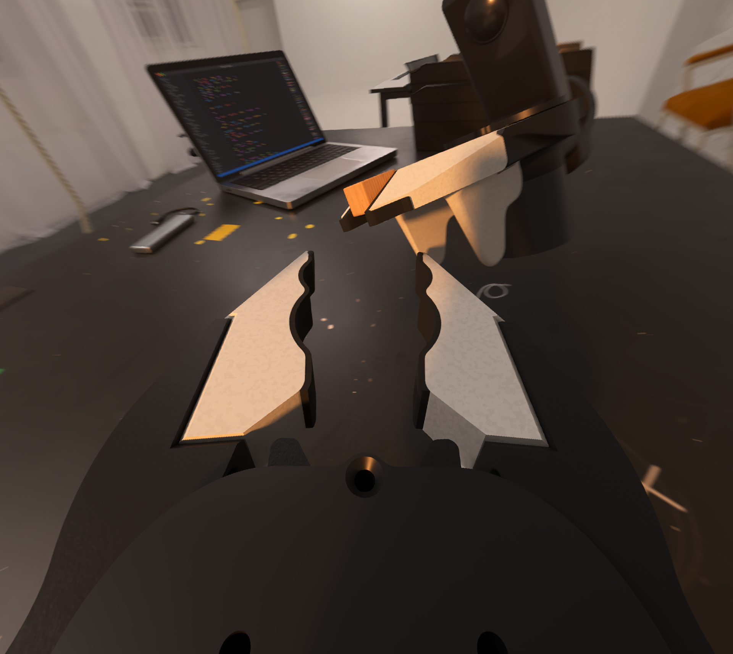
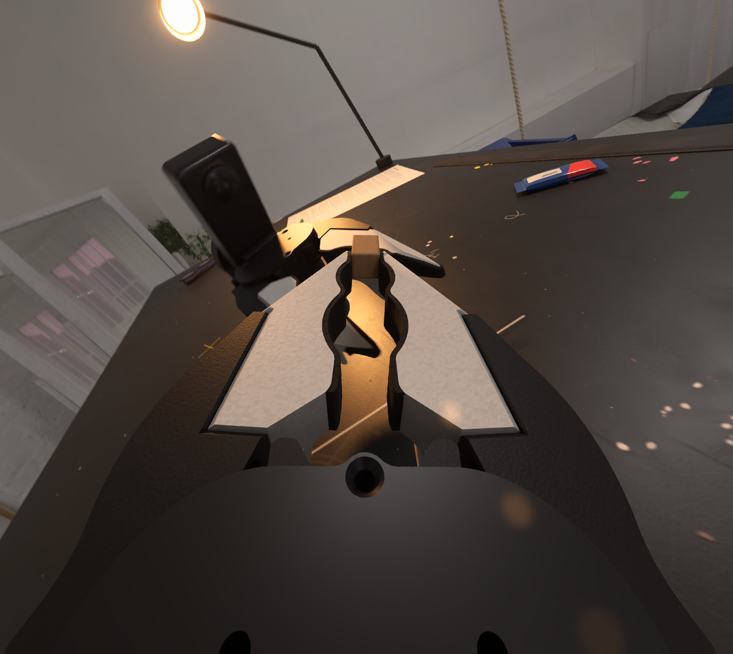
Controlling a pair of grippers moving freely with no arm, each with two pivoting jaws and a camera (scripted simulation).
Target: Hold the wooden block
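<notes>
The wooden block (image 1: 367, 192) is small and orange-brown. My right gripper (image 1: 367, 215) is shut on it at the fingertips and holds it above the dark table (image 1: 595, 337). In the right wrist view the block (image 2: 365, 252) sits pinched between the tips of my right gripper (image 2: 365, 262). My left gripper (image 1: 365, 258) is open and empty, with its tips just short of and below the block. It faces the right gripper, and one of its fingers (image 2: 414, 258) shows just behind the block.
An open laptop (image 1: 254, 127) stands at the far left with a silver dongle (image 1: 162, 234) beside it. Dark boxes (image 1: 440, 111) sit at the back. A lit desk lamp (image 2: 182, 14), a paper sheet (image 2: 357, 194) and a blue-and-red packet (image 2: 559, 175) lie beyond.
</notes>
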